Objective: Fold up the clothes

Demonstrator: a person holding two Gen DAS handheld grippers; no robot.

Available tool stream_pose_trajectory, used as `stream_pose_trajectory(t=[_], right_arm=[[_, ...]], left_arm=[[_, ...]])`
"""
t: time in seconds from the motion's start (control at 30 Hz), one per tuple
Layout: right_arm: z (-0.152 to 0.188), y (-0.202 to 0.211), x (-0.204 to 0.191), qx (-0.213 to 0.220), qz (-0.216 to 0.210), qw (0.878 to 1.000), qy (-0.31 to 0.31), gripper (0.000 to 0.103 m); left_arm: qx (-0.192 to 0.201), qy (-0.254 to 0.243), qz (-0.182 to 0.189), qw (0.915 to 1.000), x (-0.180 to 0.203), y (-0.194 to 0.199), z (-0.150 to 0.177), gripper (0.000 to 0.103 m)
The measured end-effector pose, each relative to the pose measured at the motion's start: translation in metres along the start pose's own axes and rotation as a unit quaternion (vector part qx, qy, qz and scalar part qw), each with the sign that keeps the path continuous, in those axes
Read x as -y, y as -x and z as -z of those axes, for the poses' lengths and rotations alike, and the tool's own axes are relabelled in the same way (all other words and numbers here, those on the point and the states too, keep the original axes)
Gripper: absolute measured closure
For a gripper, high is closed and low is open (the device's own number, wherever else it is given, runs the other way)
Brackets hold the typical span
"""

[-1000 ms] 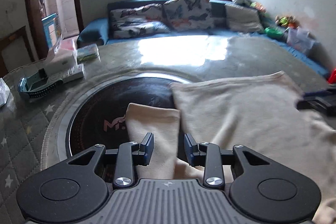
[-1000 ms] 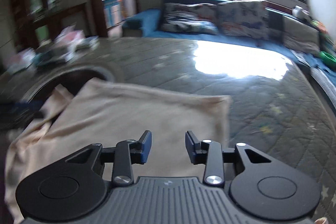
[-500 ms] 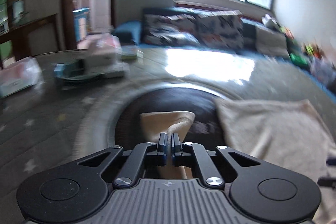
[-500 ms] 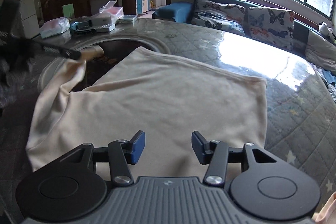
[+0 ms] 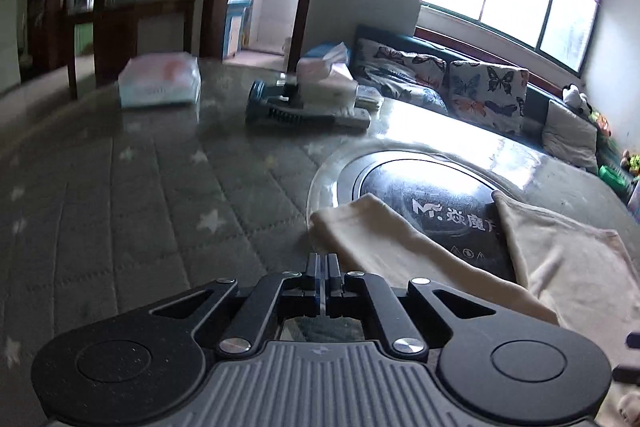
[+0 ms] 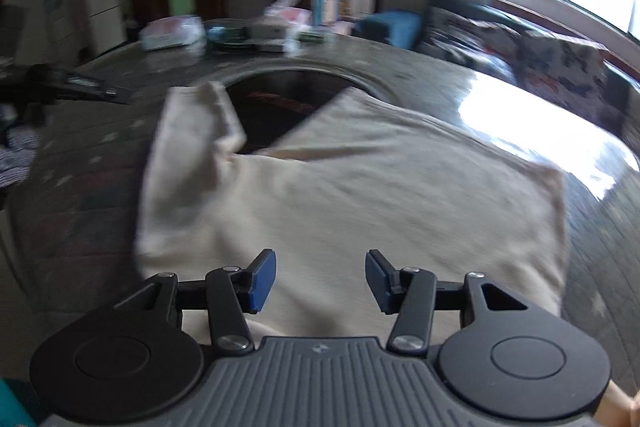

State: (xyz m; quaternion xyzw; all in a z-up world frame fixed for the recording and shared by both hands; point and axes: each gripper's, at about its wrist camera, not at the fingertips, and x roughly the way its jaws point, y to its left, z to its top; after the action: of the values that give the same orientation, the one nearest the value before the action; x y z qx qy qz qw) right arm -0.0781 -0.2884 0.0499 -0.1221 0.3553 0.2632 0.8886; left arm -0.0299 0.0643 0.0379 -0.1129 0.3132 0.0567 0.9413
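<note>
Clothes to fold come down to one cream garment (image 6: 360, 195), spread flat on the quilted surface (image 5: 120, 207) with its upper edge lying over the dark round inset (image 5: 432, 187). Its sleeve (image 5: 392, 247) stretches out to the side, just beside your left tool (image 5: 323, 267). That tool's jaws are pressed together with nothing between them; the sleeve lies free to its right. Your right tool (image 6: 320, 277) hangs over the body of the garment, jaws about half apart and gripping nothing.

My reading is that the sleeve is now laid out and the next fold is due. To do it well, pinch the sleeve near its cuff and carry it across the body in one sweep, keeping the cloth taut so no crease forms. Use the right tool to pin the body while the sleeve travels.

Containers: none hold clothing. At the far edge sit a tissue box (image 5: 324, 75) with a tissue sticking up and a wrapped pack (image 5: 160, 83).
</note>
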Motion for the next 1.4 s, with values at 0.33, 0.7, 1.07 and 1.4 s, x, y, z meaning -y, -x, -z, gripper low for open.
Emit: stream_pose_trajectory(t=[0.33, 0.7, 1.07, 1.4], right_arm=[[-0.008, 0.001, -0.06, 0.012, -0.055, 0.995, 0.084, 0.049], [-0.008, -0.003, -0.084, 0.015, -0.067, 0.99, 0.121, 0.048], [-0.006, -0.024, -0.099, 0.01, -0.083, 0.986, 0.141, 0.064], [-0.004, -0.019, -0.098, 0.0, -0.109, 0.986, 0.129, 0.099]], left_arm=[[0.001, -0.042, -0.022, 0.9989, 0.025, -0.04, -0.014, 0.058], [-0.002, -0.035, -0.042, 0.9985, 0.02, -0.058, -0.013, 0.099], [0.062, 0.02, -0.028, 0.9975, -0.007, 0.021, -0.008, 0.1], [0.027, 0.003, -0.057, 0.998, -0.02, 0.015, 0.005, 0.095]])
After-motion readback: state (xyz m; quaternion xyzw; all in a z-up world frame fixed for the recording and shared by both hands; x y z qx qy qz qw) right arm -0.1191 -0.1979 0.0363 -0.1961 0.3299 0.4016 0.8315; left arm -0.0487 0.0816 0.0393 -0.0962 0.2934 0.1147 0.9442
